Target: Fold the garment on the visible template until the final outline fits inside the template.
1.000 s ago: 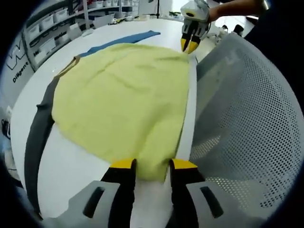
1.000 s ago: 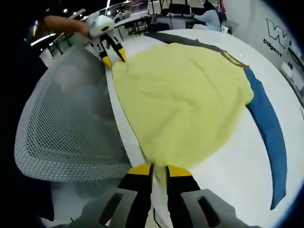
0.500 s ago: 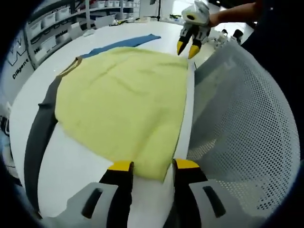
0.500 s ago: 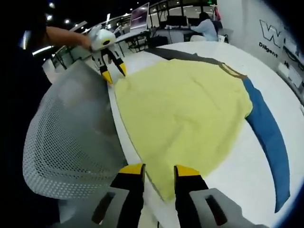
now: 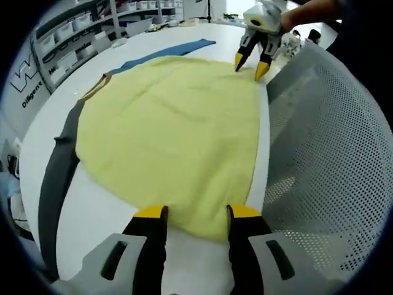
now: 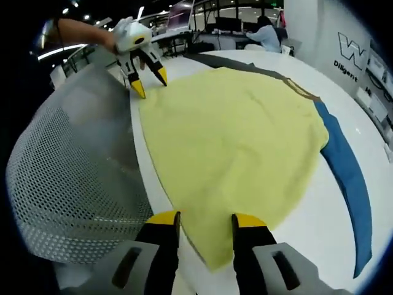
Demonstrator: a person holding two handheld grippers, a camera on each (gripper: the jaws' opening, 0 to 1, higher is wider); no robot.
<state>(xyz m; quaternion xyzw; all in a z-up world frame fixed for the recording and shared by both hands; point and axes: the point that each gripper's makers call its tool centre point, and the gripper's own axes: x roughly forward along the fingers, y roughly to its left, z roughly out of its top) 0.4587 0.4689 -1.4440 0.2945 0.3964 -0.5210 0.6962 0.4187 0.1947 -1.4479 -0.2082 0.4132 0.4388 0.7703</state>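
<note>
Closest to us, the left gripper point(image 5: 190, 212) stands with its yellow-tipped jaws apart, one to each side of the near hem of the yellow garment point(image 5: 169, 132), gripping nothing. Likewise the right gripper point(image 6: 206, 217) has its jaws spread over the opposite end of that hem, with cloth between the tips but not pinched.

From the left gripper view we see a dark grey band point(image 5: 56, 166) running along the garment's left edge, and further off a blue band point(image 5: 169, 50) past its far edge. From the right gripper view the blue band point(image 6: 348, 178) curves along the right side instead, while the grey band point(image 6: 239, 63) lies at the far end.

Spread flat on the white table point(image 5: 101, 224), the garment leaves bare table beside it and reaches close to the table edge. Just beside that edge rises a grey mesh chair back point(image 5: 331, 153), crowding both grippers. Beyond the table we make out shelves with bins point(image 5: 64, 31).
</note>
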